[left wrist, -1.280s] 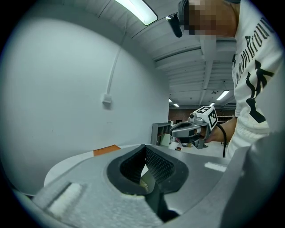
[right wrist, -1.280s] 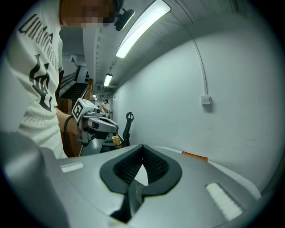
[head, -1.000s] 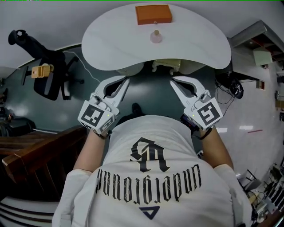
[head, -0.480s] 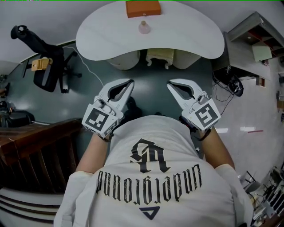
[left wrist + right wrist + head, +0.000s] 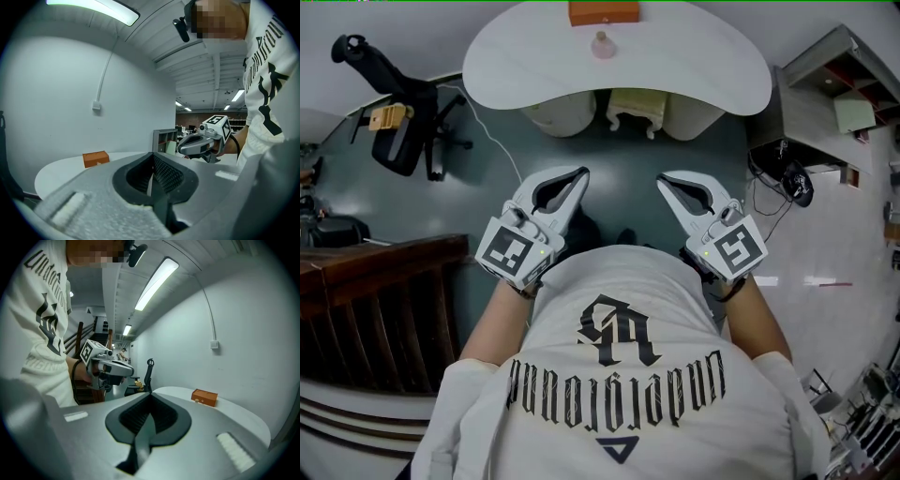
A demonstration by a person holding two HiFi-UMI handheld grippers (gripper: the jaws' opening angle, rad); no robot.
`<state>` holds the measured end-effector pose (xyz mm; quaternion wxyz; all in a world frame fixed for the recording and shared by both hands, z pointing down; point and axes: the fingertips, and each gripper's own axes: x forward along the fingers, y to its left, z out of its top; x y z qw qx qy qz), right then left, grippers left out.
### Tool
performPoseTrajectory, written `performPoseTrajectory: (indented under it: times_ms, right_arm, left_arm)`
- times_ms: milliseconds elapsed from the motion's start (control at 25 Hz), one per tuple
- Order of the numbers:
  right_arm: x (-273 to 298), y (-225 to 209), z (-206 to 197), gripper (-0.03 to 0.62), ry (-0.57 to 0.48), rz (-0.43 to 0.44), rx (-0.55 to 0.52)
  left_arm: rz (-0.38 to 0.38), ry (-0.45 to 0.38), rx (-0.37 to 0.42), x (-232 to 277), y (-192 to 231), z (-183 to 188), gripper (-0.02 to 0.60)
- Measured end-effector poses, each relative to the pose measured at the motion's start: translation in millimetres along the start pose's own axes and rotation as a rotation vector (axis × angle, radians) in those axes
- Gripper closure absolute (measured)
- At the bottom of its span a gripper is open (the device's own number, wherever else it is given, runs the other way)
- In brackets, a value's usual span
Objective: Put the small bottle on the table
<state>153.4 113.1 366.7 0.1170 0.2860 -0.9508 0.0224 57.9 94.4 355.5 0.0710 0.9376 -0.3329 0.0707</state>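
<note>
Already on the table: small bottle set down, both grippers empty

Locate the small bottle (image 5: 602, 44) first. It stands upright on the white table (image 5: 694, 66), toward the far side, just in front of the orange box (image 5: 603, 12). Nothing touches it.

Check both tools next. Your left gripper (image 5: 578, 174) and right gripper (image 5: 664, 180) are held side by side in front of your torso, over the dark floor (image 5: 619, 150). Both are well apart from the table and from the bottle. Each gripper view shows its jaws brought fully together with nothing between the pads, so neither tool carries a load.

Judge the step as follows. The placement appears complete, since the bottle rests on the table and both tools are empty. No further grasp seems called for. If you move again, hold the jaws together, stay clear of the table edge, and mind the office chair (image 5: 398, 141) on your left.
</note>
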Motion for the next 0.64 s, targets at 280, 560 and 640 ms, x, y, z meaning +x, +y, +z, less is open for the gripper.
performPoseTrajectory:
  times_ms: [280,560,640]
  right_arm:
    - [-22,1,-11,0.592,0.038,-0.021,-0.022]
    - [-26,-5,-14,0.592,0.053,-0.030,-0.014]
    - [-24,-1,-8,0.592,0.029,-0.020,-0.004]
  left_arm:
    - [-0.005,-0.006,-0.007,1,-21,-1,0.574]
    - [0.003,-0.005,-0.019,-2,-24,-5,0.574]
    - [0.005,-0.004,-0.023,-4,-22,-6,0.574]
